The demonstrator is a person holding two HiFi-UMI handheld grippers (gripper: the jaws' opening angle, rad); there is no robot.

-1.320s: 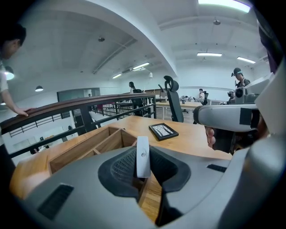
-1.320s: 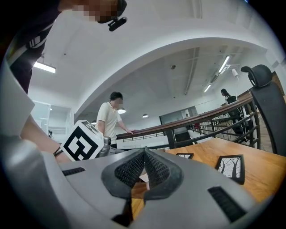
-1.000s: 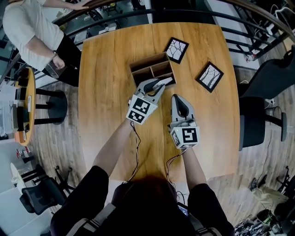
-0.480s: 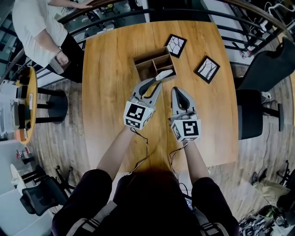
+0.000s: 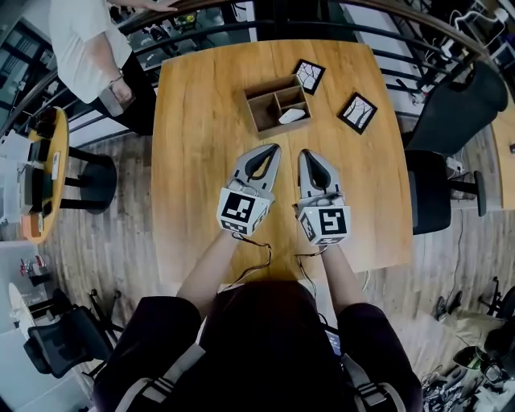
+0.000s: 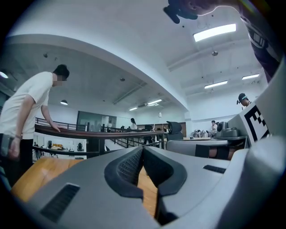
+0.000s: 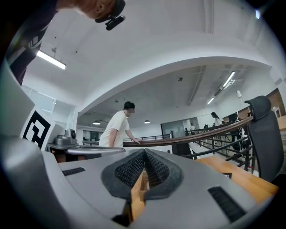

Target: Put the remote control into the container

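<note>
Beyond left tool (image 5: 273, 148) and right tool (image 5: 306, 153), remote control (image 5: 291, 116) sits in container (image 5: 251, 110).

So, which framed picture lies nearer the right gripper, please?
The framed picture right of the container; the other picture lies farther, by its far corner.

1. A light wooden table (image 5: 201, 145) stands on a grey-brown plank floor (image 5: 113, 233).
2. A dark curved railing (image 5: 209, 10) runs past its far edge.
3. A black office chair (image 5: 451, 113) is at the right, a small round table (image 5: 50, 185) at the left.
4. The white ceiling (image 6: 134, 44) carries long strip lights (image 6: 214, 31).
</note>
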